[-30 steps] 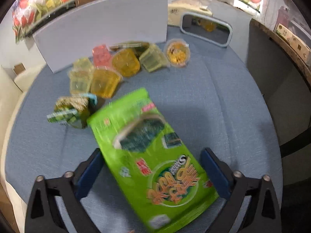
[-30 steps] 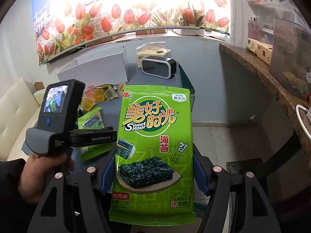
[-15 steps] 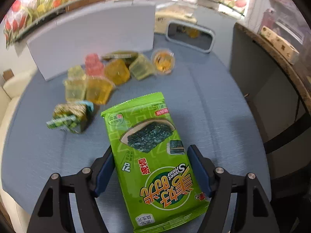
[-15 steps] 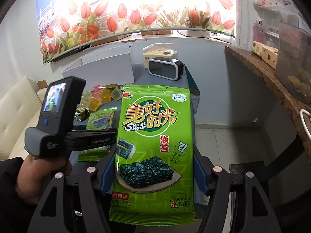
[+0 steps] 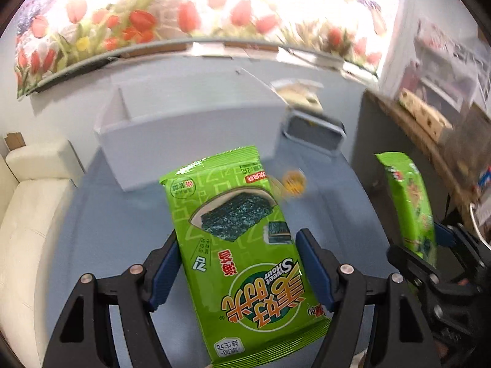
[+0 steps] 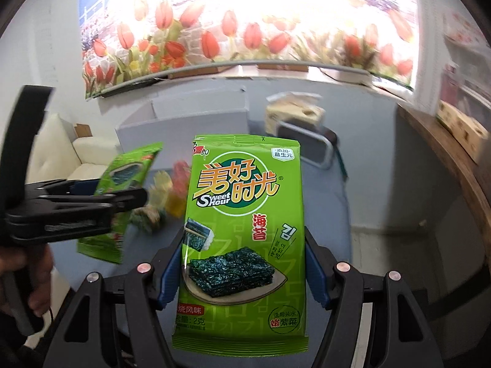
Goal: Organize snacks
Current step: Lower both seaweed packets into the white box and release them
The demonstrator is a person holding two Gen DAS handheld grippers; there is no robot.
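Carry step: above the blue table (image 5: pixel 122 230), short of the white box (image 5: pixel 190 128), left gripper (image 5: pixel 237 271) and right gripper (image 6: pixel 242 273) each pinch a seaweed packet (image 5: pixel 242 245) (image 6: pixel 245 224); next, likely lowering both inside.

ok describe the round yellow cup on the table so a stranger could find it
Start at the white bin at the back of the blue table. Just right of its front corner sits the yellow cup, beside the left gripper's seaweed pack. It's the only round, orange-yellow thing there, lying alone.
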